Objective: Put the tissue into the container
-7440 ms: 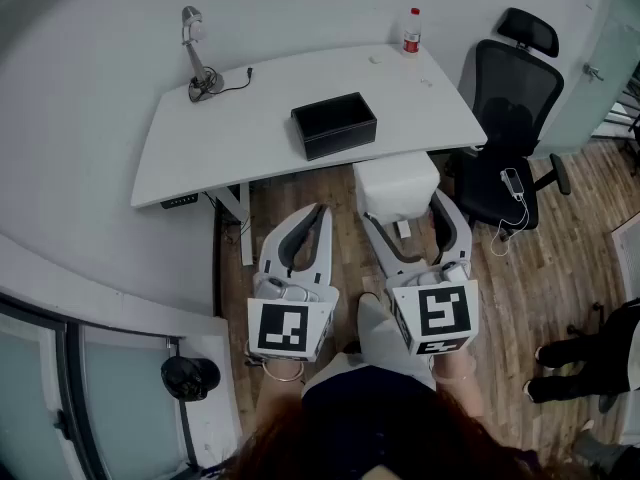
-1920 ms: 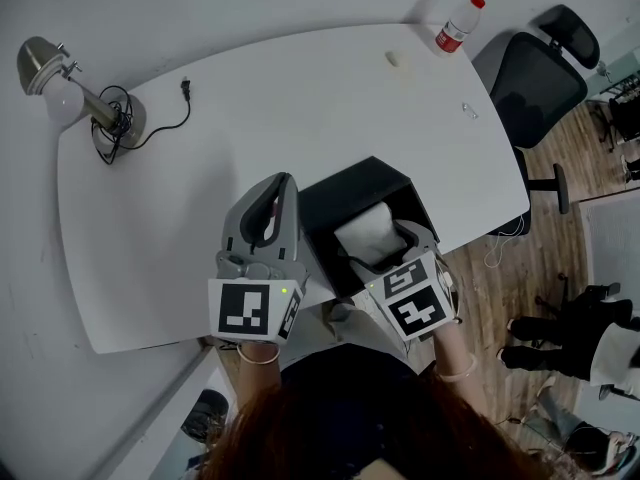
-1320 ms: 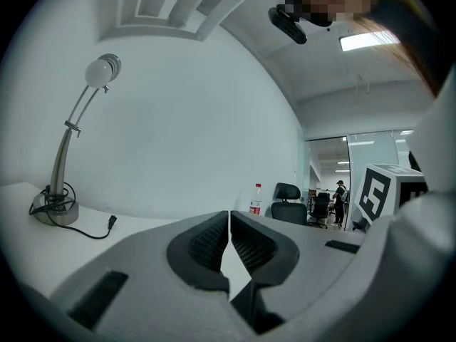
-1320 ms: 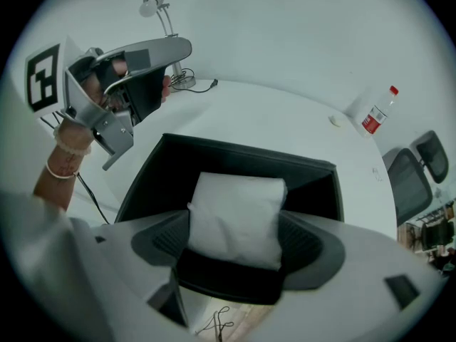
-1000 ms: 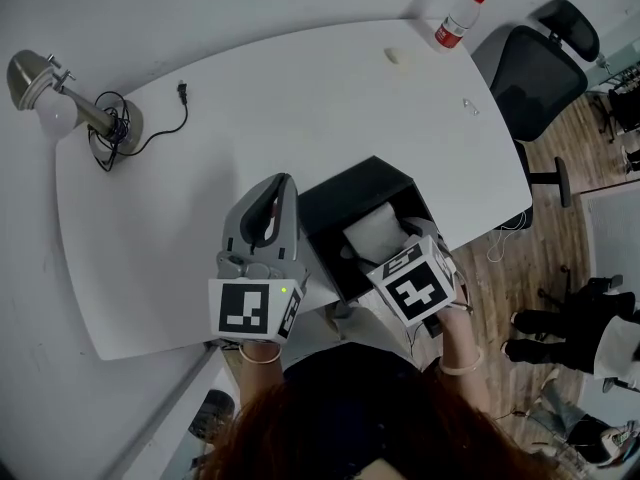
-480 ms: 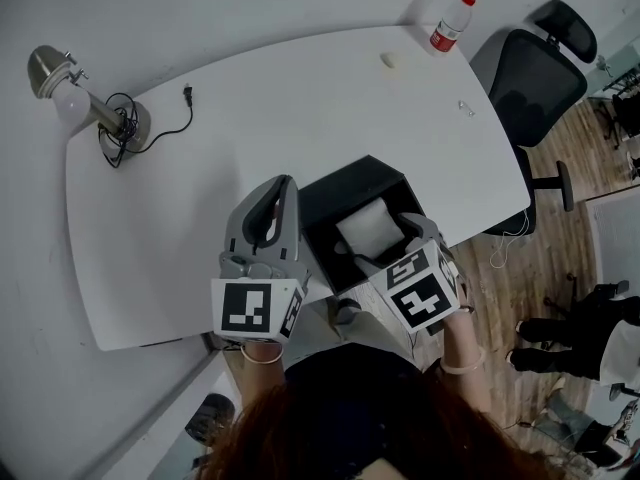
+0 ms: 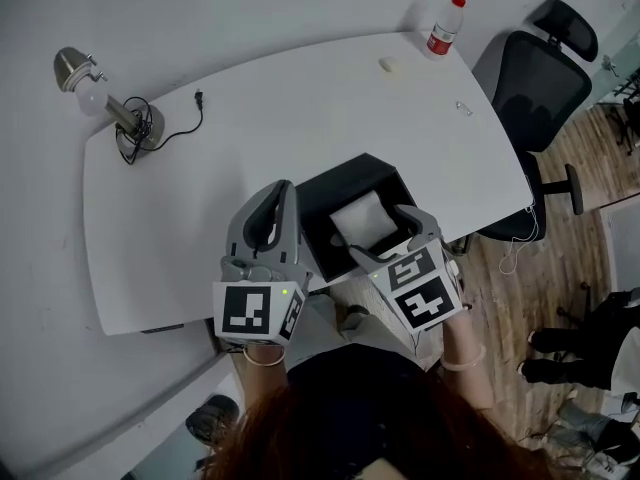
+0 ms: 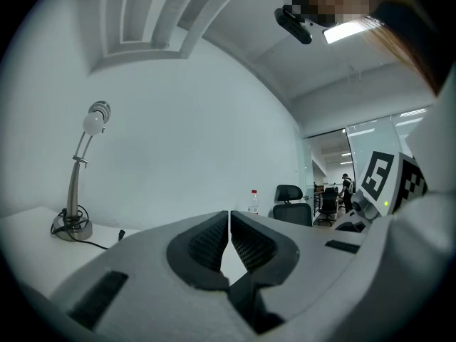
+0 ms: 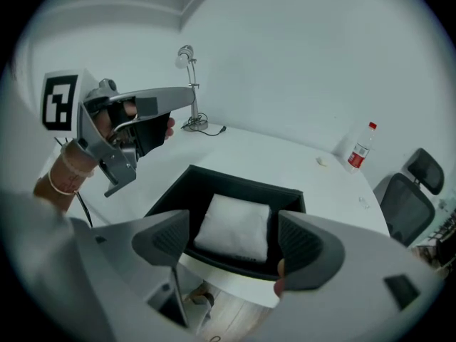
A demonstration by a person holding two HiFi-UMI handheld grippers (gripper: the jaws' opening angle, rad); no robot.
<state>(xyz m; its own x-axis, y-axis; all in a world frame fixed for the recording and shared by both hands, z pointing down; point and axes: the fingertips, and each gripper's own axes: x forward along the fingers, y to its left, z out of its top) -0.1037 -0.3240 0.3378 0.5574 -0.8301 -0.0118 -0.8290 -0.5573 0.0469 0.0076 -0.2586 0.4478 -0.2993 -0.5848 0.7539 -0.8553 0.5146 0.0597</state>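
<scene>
**Right side.** My right hand-held gripper: jaws wide apart, gripping nothing, held over near rim of black container. White tissue pack lies flat on container floor, seen in gap between jaws, not gripped. Container stands at near edge of white bench.

**Left side.** My left hand-held gripper: jaws pressed together, empty, held just left of container, above bench.

**Surroundings.** Desk lamp at far left of bench. Red-capped bottle at far right corner. Black office chair beside right end of bench.
</scene>
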